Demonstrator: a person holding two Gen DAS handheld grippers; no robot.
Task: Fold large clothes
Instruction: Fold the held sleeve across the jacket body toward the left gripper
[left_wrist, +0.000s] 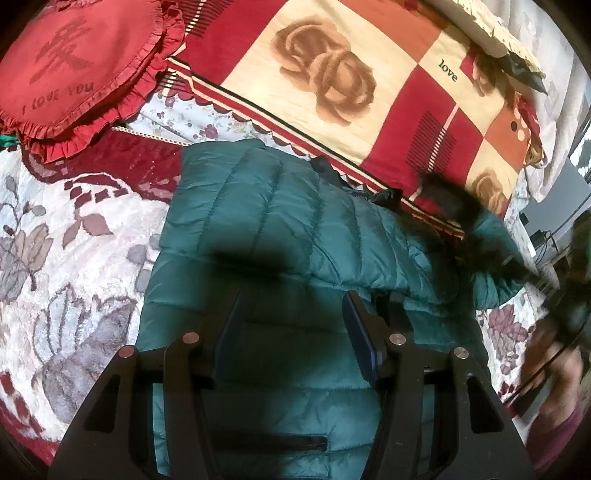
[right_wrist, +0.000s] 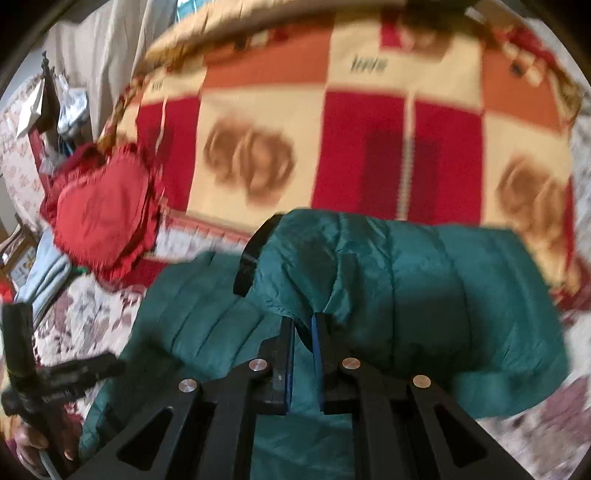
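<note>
- The teal puffer jacket (left_wrist: 266, 229) is quilted in horizontal channels, its shell smooth with a slight sheen; it lies on the bed's plush floral bedspread (left_wrist: 74, 258), with one end reaching the checked blanket (left_wrist: 369, 74).
- The blanket is a flat weave of red, cream and orange squares with brown rose motifs and the word "love"; beside it lies a red heart-shaped cushion (left_wrist: 77, 62) with a ruffled edge and "I LOVE YOU" on it.
- The left wrist view alone shows black fur trim (left_wrist: 443, 195) at the jacket's end nearest the blanket, and a blurred hand at the right edge.
- The right wrist view, smeared by motion, alone shows a bunched fold of the jacket (right_wrist: 406, 277) raised above the flat part, with a black band (right_wrist: 255, 251) at its edge.
- The right gripper (right_wrist: 303, 325) has its jaws pinched together on that fold's puckered fabric.
- The left gripper (left_wrist: 291, 314) hangs over the jacket with its jaws apart; nothing is visibly pinched between them.
</note>
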